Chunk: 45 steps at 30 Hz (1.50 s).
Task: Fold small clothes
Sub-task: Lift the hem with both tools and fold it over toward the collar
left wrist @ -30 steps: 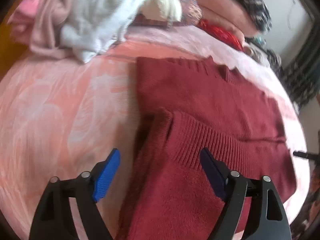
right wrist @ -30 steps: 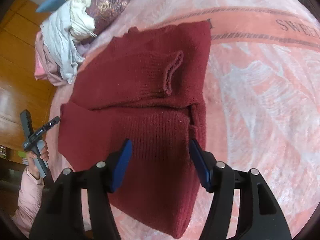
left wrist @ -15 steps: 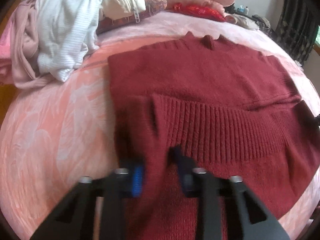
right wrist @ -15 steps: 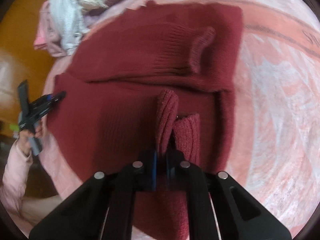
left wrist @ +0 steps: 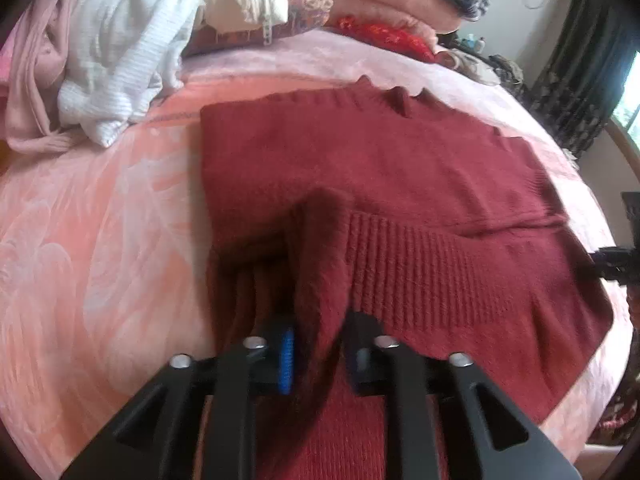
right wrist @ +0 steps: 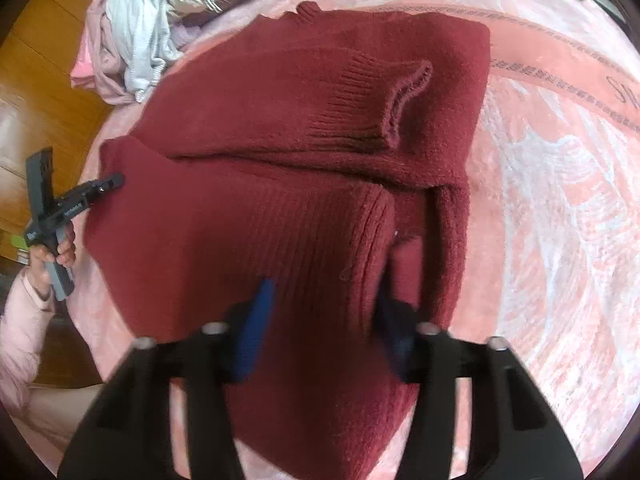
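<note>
A dark red knit sweater (left wrist: 372, 168) lies spread on the pink bed cover, sleeves folded across its body. My left gripper (left wrist: 320, 356) is shut on a raised fold of the sweater near its left hem corner. In the right wrist view the sweater (right wrist: 280, 128) fills the middle, with one ribbed cuff (right wrist: 404, 100) lying on top. My right gripper (right wrist: 324, 316) is open, its blue pads (right wrist: 256, 320) either side of the ribbed hem fold. The left gripper also shows in the right wrist view (right wrist: 100, 184), at the sweater's far left edge.
A heap of white and pink clothes (left wrist: 112, 48) lies at the bed's upper left, also in the right wrist view (right wrist: 136, 28). Folded blankets and a red item (left wrist: 384, 36) sit at the back. The pink bed cover (left wrist: 88, 232) surrounds the sweater. A wooden floor (right wrist: 36, 92) is at the left.
My left gripper closed on a fold of the sweater and lifted it slightly. My right gripper, shut on the ribbed hem half a second ago, has opened and the hem lies flatter.
</note>
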Motion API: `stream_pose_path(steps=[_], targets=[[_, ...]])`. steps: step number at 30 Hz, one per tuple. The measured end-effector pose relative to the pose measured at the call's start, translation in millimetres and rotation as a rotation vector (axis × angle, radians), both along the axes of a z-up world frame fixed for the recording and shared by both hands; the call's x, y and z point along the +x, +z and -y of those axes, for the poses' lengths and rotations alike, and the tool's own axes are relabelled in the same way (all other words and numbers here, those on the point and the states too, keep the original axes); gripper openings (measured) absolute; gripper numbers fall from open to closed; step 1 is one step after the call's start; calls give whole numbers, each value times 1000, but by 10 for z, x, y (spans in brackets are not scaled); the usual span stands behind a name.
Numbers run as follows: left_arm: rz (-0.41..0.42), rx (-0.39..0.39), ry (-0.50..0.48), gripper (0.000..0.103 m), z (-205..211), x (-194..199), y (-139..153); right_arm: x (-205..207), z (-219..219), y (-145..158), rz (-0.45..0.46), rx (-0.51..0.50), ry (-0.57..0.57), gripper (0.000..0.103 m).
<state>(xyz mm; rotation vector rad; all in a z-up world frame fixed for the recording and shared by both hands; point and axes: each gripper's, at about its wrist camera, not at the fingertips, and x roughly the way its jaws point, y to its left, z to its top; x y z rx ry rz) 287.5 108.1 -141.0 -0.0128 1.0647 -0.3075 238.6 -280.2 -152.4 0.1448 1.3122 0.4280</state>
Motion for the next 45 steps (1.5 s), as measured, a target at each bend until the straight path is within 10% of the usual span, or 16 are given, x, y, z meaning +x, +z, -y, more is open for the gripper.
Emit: stream_pose_path(steps=[4, 8, 19, 29, 45], targets=[[1, 10, -5, 49, 95, 23, -77, -11, -112, -40, 17, -32, 16, 60], [21, 33, -41, 13, 192, -59, -42, -9, -131, -7, 22, -25, 32, 8], [216, -106, 22, 10, -63, -413, 650, -198, 214, 816, 220, 167, 1, 6], [277, -109, 150, 10, -47, 540, 1107, 833, 134, 1205, 280, 58, -108, 6], [82, 97, 231, 11, 177, 1685, -123, 2073, 53, -19, 129, -122, -285, 7]])
